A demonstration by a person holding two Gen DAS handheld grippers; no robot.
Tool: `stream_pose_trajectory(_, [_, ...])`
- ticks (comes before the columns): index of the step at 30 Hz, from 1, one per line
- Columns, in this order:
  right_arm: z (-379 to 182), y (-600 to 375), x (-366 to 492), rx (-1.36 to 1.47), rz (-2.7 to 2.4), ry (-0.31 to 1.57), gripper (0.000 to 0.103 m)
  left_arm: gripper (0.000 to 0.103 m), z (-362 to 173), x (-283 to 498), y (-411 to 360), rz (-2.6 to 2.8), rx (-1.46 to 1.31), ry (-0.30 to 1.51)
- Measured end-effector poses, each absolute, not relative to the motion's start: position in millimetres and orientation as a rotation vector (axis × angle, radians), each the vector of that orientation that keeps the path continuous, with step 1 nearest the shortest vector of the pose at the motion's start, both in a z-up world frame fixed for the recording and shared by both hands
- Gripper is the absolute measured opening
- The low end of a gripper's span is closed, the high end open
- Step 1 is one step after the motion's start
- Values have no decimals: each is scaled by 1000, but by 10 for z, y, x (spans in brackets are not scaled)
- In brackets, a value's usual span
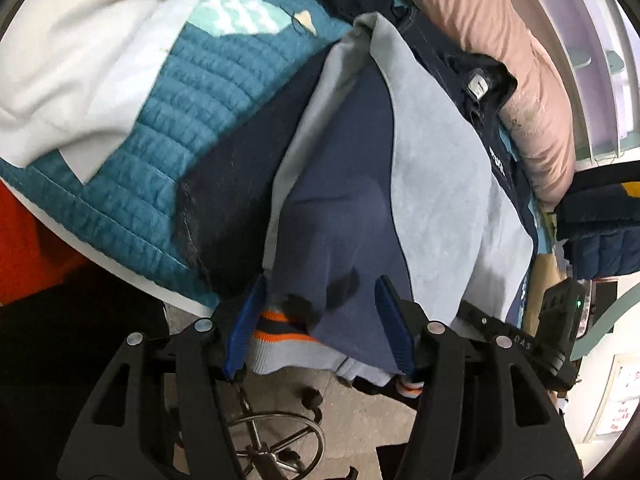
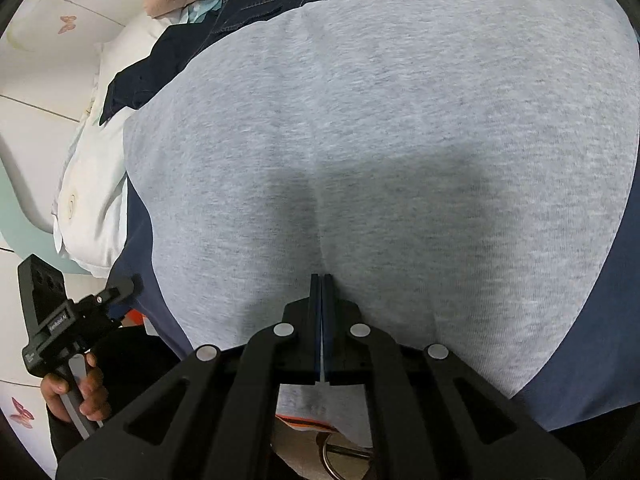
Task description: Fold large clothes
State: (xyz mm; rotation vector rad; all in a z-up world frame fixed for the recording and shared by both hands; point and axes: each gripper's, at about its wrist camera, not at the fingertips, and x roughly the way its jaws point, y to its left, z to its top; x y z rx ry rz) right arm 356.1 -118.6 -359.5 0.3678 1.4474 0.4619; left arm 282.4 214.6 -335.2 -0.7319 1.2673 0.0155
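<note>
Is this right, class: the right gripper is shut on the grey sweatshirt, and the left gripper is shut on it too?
Not quite. The right gripper is shut on the grey sweatshirt, but the left wrist view shows the left gripper open, its blue fingers spread around the navy sleeve.

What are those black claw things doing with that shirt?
A person is folding a grey and navy sweatshirt on a bed with a teal quilt. The right gripper is pinched shut on the grey cloth. The left gripper is open, with the navy sleeve lying between its fingers.
</note>
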Motion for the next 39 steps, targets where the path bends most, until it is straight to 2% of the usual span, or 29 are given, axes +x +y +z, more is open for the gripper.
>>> stream_pose_trajectory(15, [-3559, -1184, 3540, 385, 459, 1442, 0, 55, -3500, 2723, 2076, 58, -730, 1328])
stream_pose_trajectory(18, [-3556, -1206, 3532, 392, 460, 1440, 0, 41, -3478, 2730, 2069, 52, -725, 1317])
stream_pose_trajectory(24, [-3511, -1210, 3500, 405, 464, 1432, 3, 37, -3545, 2772, 2124, 72, -774, 1320])
stream_pose_trajectory(25, [-3501, -1195, 3494, 402, 465, 1431, 3, 30, -3547, 2767, 2138, 77, -779, 1318])
stream_pose_trajectory(26, [-3495, -1187, 3488, 398, 466, 1429, 3, 18, -3524, 2757, 2131, 73, -776, 1314])
stream_pose_trajectory(28, [-3487, -1189, 3476, 405, 468, 1429, 3, 13, -3401, 2734, 2093, 67, -736, 1289])
stream_pose_trajectory(36, [-3329, -1182, 3357, 401, 534, 1375, 7, 8, -2759, 2771, 1814, -71, -652, 1147])
stream_pose_trajectory(37, [-3252, -1167, 3318, 394, 562, 1351, 9, 8, -2687, 2792, 1774, -79, -648, 1134])
stream_pose_trajectory(39, [-3024, -1094, 3216, 346, 627, 1273, 22, 8, -2622, 2810, 1718, -89, -640, 1126])
